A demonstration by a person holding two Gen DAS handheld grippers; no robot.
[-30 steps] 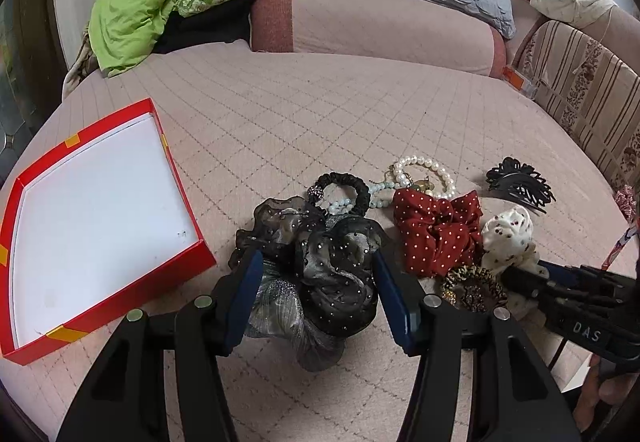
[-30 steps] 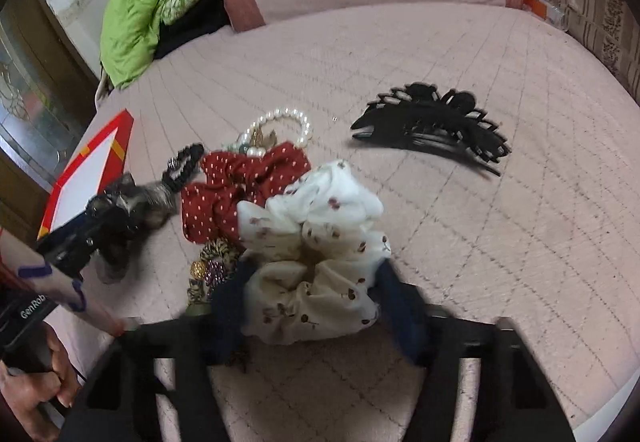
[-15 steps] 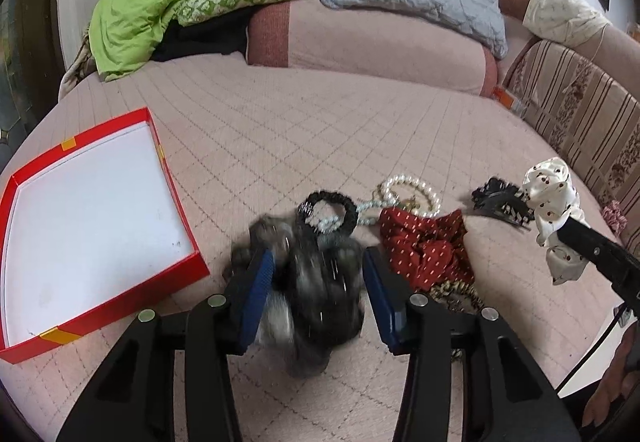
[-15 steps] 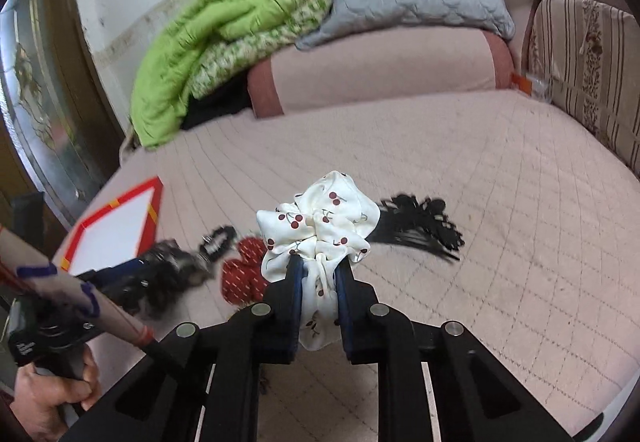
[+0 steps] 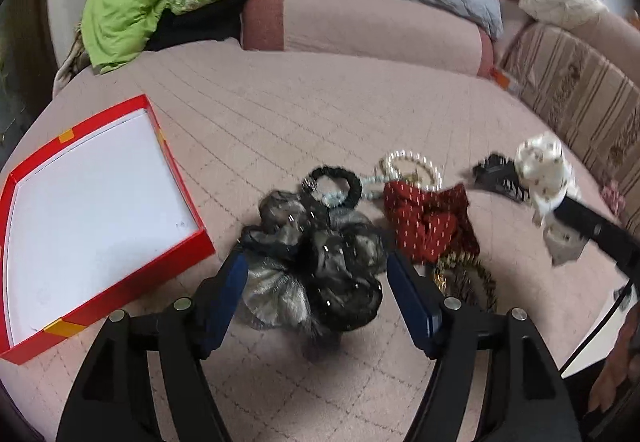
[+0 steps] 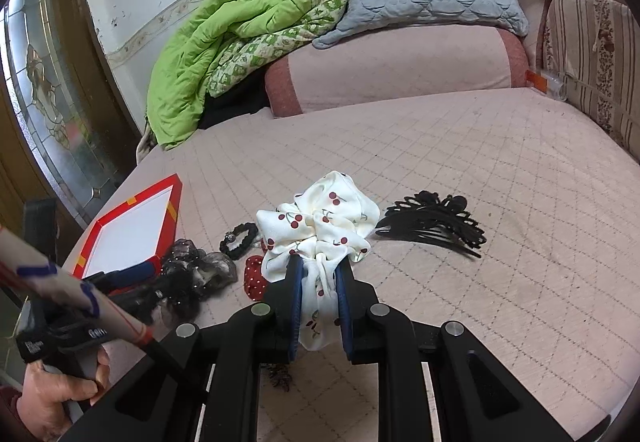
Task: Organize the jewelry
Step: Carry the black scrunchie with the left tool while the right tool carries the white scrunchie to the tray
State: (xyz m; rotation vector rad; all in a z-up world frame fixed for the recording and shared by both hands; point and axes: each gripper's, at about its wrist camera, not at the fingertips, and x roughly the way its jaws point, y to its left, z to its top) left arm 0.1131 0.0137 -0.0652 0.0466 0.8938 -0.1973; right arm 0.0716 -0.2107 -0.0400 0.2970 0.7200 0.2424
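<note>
Cherry scrunchie (image 6: 320, 218): we judge it very light, soft and not fragile; the gathered fabric is a good place to pinch.
Right gripper (image 6: 319, 306): its jaws are clamped on the lower fold of the cherry scrunchie, which is lifted above the bed (image 6: 500, 170).
Black scrunchie (image 5: 320, 262): we think it is light and squashy, so its thick middle is best to squeeze.
Left gripper (image 5: 316, 294): jaws apart, the black scrunchie lies between them on the bed.
Red box (image 5: 182, 182): at 10 o'clock from the left gripper, open.
</note>
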